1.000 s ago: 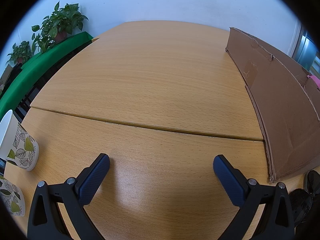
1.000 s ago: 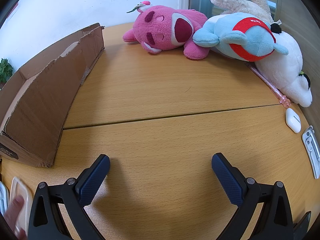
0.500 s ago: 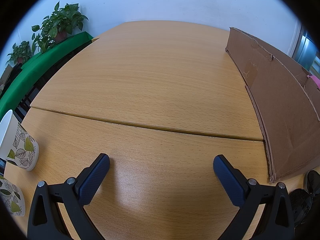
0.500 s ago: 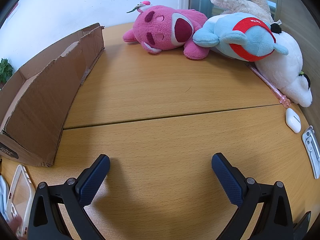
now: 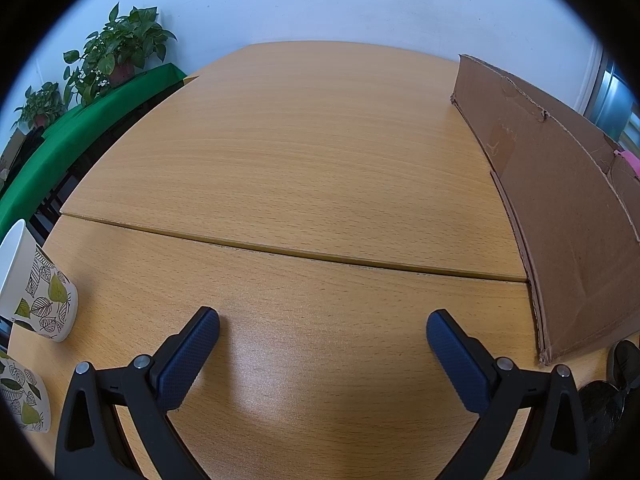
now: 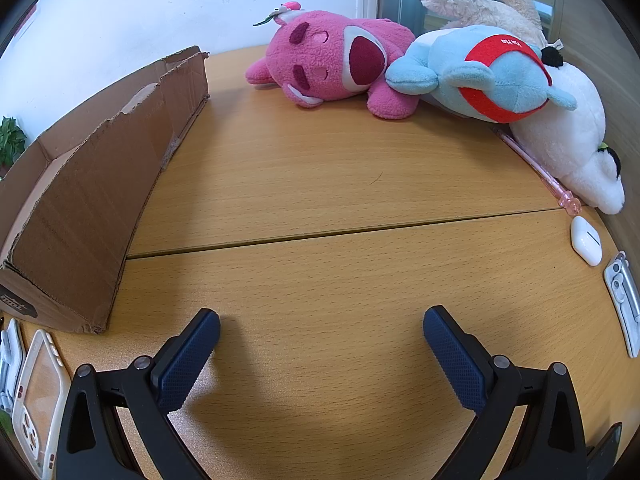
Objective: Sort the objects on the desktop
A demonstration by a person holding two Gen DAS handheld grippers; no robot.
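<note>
Desktop objects lie scattered around a cardboard box (image 6: 92, 184) that stands between the two views, and neither pair of tongs has anything yet: the left tongs (image 5: 322, 334) hover wide apart over bare wood, the right tongs (image 6: 321, 330) just as wide and empty above the surface (image 6: 320, 184). On the right side there's plenty to pick from: a fuzzy pink plush (image 6: 340, 66) slumped against a light blue plush with a red band (image 6: 476, 74), a white plush (image 6: 572, 140) behind them, a thin translucent pink pen (image 6: 536, 168) running along its flank, a smooth white earbud case (image 6: 586, 240) and a flat silvery case (image 6: 624, 304) near the edge. Down by the box's near corner sits a clear phone case (image 6: 38, 400), glossy and flexible-looking. Over on the left, two leaf-printed paper cups (image 5: 38, 292) at the rim of the view, and something black and rounded (image 5: 616, 384) by the box corner, too cut off to name. My read: nothing is chosen yet, so this is the approach. Soft plush should forgive a sloppy grip, so squeeze the body, not a limb. The earbud case looks slick and rounded; centre the textured pads on its flat faces. The pen wants a low pinch across its shaft, and the paper cups a gentle closure or they'll buckle.
</note>
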